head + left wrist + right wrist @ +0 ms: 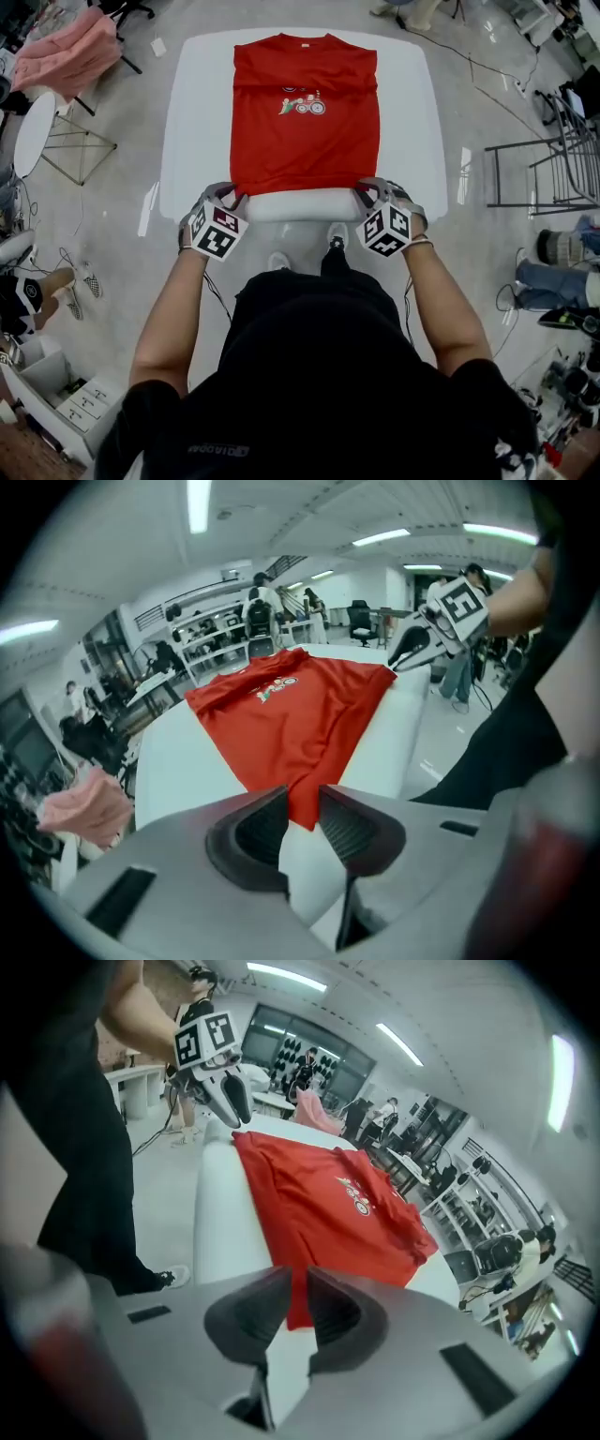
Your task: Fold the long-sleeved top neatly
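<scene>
Long-sleeved top, red, lies flat on the white table, hem by its near edge, grey floor around. In the left gripper view we see the left gripper slightly parted at the hem corner, gripping nothing. In the right gripper view, the right gripper is likewise, with shelves beyond.

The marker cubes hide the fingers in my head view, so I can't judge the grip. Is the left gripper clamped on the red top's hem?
Observer: No. In the left gripper view, the left gripper has its fingers apart. The hem corner of the red top shows in the gap, not pinched.
Operator: And the right one?
Observer: Open too. The right gripper view shows the right gripper with a narrow gap between its fingers; the hem is seen through it and nothing is pressed.
</scene>
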Tool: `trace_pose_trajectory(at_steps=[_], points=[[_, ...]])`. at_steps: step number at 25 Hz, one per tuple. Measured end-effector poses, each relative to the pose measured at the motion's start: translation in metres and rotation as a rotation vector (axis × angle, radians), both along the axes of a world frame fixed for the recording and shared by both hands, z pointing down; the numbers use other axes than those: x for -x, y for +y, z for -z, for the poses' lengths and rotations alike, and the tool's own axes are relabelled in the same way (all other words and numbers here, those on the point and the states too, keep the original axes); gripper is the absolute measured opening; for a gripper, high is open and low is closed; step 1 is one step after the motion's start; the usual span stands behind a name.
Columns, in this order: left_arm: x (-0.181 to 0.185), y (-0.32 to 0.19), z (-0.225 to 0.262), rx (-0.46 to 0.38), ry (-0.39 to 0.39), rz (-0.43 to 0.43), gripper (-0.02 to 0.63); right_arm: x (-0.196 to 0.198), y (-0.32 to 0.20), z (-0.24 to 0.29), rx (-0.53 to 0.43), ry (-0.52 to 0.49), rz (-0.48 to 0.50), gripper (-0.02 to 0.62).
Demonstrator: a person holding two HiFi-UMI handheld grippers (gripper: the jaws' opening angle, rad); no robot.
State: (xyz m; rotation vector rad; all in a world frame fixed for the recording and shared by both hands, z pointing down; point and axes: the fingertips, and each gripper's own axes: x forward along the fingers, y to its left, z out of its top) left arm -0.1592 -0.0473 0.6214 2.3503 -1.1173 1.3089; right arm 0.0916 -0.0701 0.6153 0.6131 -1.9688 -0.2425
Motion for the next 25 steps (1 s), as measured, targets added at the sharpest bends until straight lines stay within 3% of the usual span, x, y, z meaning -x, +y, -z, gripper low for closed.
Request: trace_pose_trajectory(at_steps=[5,11,16,22,24,25], points=[[-0.016,0.012,-0.009,-0.043,-0.098,-0.179,0.114,0.002,-0.001,-0.012,-0.014,0.136,0.036,0.086],[-0.012,0.009,-0.028,-0.05,-0.218,-0.262,0.12,-0.012,-0.002,-0.024,-0.001,0.24,0.067,0.101],[-0.01,0.006,-0.033,0.018,-0.181,-0.245,0.132,-0.017,-0.002,-0.036,0.053,0.28,0.128,0.115],[-0.007,0.003,-0.036,0.154,-0.096,-0.18,0.129,-0.016,0.005,-0.041,0.122,0.278,0.182,0.051],[-0.005,0.0,-0.037,0.182,-0.069,-0.151,0.113,-0.017,0.007,-0.042,0.127,0.264,0.191,0.029],[-0.003,-0.003,-0.037,0.18,-0.066,-0.131,0.041,-0.017,0.007,-0.043,0.122,0.251,0.192,0.026]])
